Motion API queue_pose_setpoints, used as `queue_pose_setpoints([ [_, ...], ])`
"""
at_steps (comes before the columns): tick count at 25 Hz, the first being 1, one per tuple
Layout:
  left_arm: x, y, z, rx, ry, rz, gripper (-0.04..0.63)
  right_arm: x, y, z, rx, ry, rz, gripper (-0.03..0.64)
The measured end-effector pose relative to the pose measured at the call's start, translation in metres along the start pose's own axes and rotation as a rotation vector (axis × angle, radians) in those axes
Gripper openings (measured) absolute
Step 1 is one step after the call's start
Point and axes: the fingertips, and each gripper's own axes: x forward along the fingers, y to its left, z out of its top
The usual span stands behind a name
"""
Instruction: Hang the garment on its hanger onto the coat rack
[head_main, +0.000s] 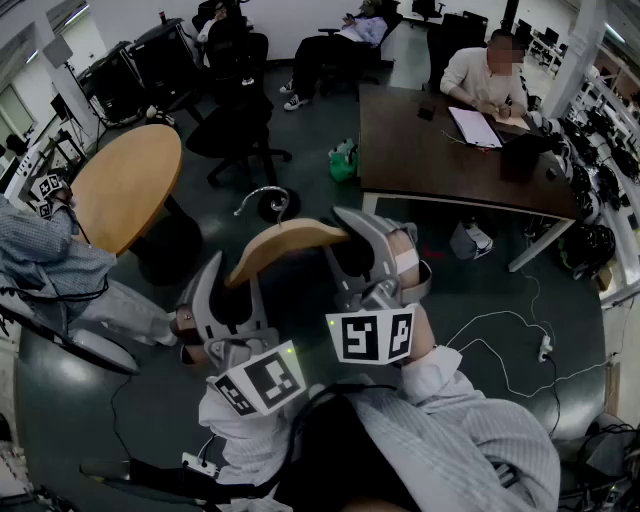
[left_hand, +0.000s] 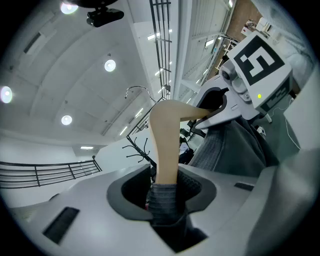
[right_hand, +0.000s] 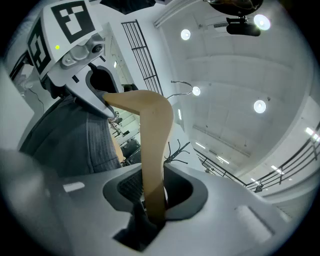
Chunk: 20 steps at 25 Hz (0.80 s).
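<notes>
Wooden hanger (head_main: 285, 245) w/ grey garment (left_hand: 165, 205): left gripper (head_main: 230, 290) & right gripper (head_main: 365, 262) fingers each clamped on one arm.

Head view: a round wooden table (head_main: 125, 185) stands at left beside a seated person in a grey striped shirt (head_main: 40, 262), with a black office chair (head_main: 235, 110) behind it. At right, a person in a white shirt (head_main: 478, 75) sits at a dark rectangular desk (head_main: 420, 165) on which an open notebook (head_main: 475, 127) lies. A green object (head_main: 343, 163) sits on the floor near the desk's left end, a white power strip (head_main: 545, 348) with loose white cables (head_main: 490, 325) lies further right, and the left gripper view shows round ceiling lights (left_hand: 110, 65) and a black railing (left_hand: 45, 172).
</notes>
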Motion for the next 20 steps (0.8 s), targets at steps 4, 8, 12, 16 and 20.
queue_pose_setpoints([
  [4,0.001,-0.001,0.005,0.002,0.0,0.004,0.124,-0.001,-0.005,-0.001,0.0,-0.007,0.0,0.092],
  [8,-0.001,-0.007,0.009,-0.006,0.004,0.001,0.124,-0.006,-0.007,-0.005,-0.002,-0.008,0.005,0.094],
  [12,-0.001,-0.016,0.014,-0.015,0.012,-0.007,0.124,-0.01,-0.01,-0.014,0.0,-0.011,0.018,0.095],
  [16,0.0,-0.022,0.021,-0.01,0.019,0.001,0.124,-0.013,-0.016,-0.02,0.007,-0.02,0.02,0.098],
  [20,0.006,-0.026,0.018,-0.019,0.038,0.004,0.124,-0.007,-0.016,-0.026,0.01,-0.02,0.03,0.1],
])
